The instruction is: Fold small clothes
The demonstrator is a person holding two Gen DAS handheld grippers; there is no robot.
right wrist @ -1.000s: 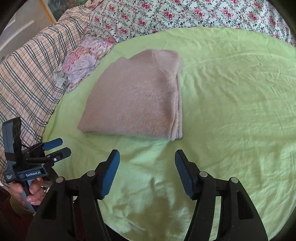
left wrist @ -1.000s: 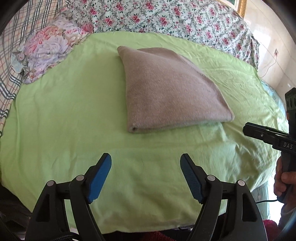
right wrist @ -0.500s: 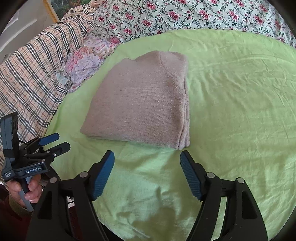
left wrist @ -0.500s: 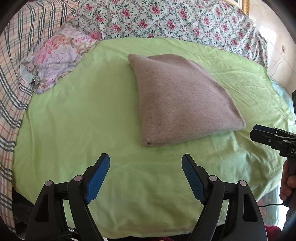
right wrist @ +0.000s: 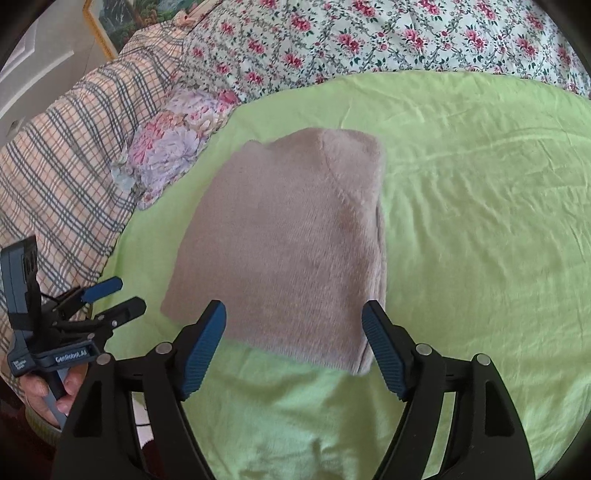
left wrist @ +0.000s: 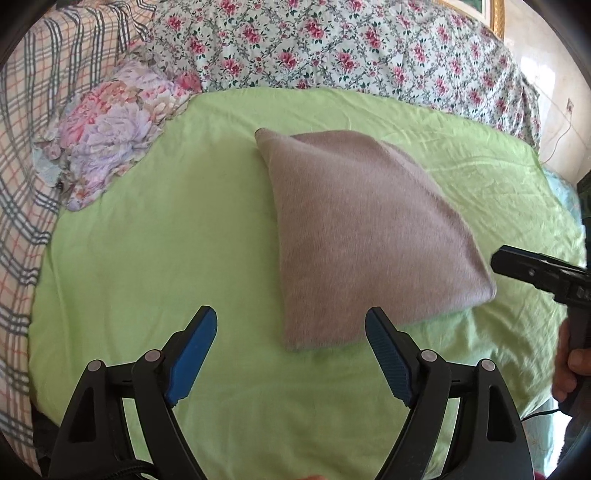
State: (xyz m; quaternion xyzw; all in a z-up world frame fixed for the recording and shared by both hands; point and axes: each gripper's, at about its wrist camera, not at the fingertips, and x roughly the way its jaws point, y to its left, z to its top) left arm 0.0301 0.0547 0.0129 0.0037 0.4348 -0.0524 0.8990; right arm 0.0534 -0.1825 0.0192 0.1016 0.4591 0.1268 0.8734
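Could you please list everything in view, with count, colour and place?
sweater: one, mauve-grey, folded flat on the green sheet.
sheet: one, light green, spread over the bed.
floral cover: one, white with pink flowers, behind the sheet.
plaid cover: one, peach with dark checks, far left.
flowered cloth: one, lilac and pink, at the sheet's far-left edge.
picture frame: one, gold, on the wall.
left tool: black with blue pads, open, nothing between them.
right tool: same colours, jaws opening above the sweater's near edge.
hands: two, one holding each tool.

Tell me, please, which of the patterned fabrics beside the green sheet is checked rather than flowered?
The plaid blanket at the left edge: crossing stripes, whereas the small-rose bedspread and pastel cushion are floral.
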